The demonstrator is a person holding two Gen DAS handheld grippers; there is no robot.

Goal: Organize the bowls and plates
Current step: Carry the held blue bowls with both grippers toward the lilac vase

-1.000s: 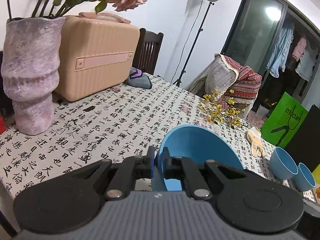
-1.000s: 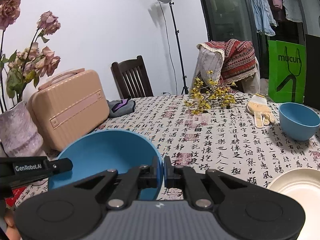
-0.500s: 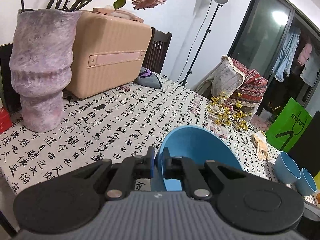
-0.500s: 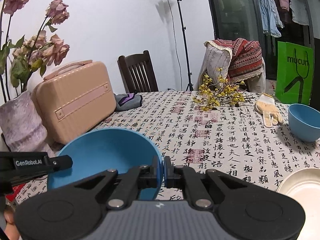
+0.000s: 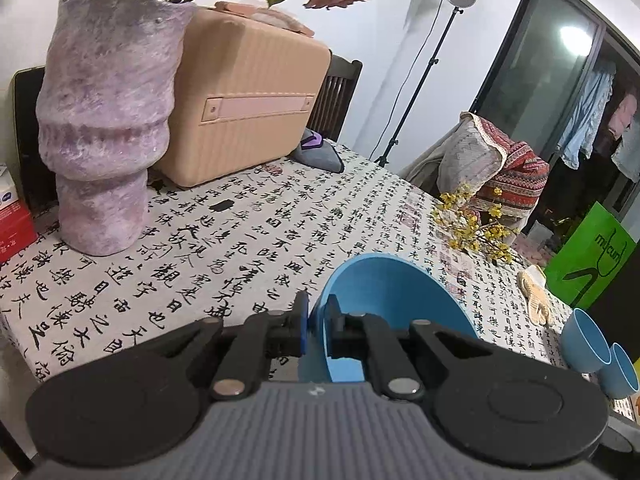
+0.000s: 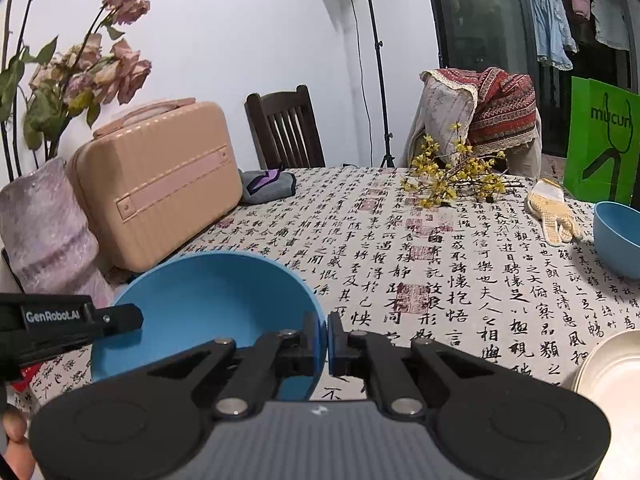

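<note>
- The left gripper (image 5: 318, 320) is clamped on the near rim of a blue bowl (image 5: 384, 296), one finger outside the wall and one inside; the right gripper (image 6: 327, 334) pinches the opposite rim of the same bowl (image 6: 200, 312), so both hold it just above the tablecloth (image 6: 460, 280). Whether the bowl's base touches the cloth cannot be told.
- At the far left of the left wrist view a red box (image 5: 14, 228) sits at the table edge, beside a mottled purple vase (image 5: 102, 120) holding faded pink flowers (image 6: 100, 68).
- Just behind the vase stands a peach hard-shell case (image 5: 248, 108) with a pink strap, and a folded grey cloth (image 6: 266, 186) lies at its far end.
- The table is covered by a cream tablecloth printed with black calligraphy and small red seals.
- A dark wooden chair (image 6: 286, 132) stands behind the table against a white wall, with a lamp on a thin tripod stand (image 6: 370, 60) next to it.
- Further right, a spray of yellow blossoms (image 6: 452, 178) lies on the cloth in front of a chair draped with a red patterned blanket (image 6: 492, 112).
- A pale knitted glove (image 6: 550, 212) lies near a second blue bowl (image 6: 618, 236), and the left wrist view shows two blue bowls (image 5: 584, 340) side by side there.
- A cream plate (image 6: 612, 376) sits at the near right edge.
- Behind, a green paper bag (image 6: 600, 144) stands by dark glass doors with clothes hanging (image 6: 552, 12).
</note>
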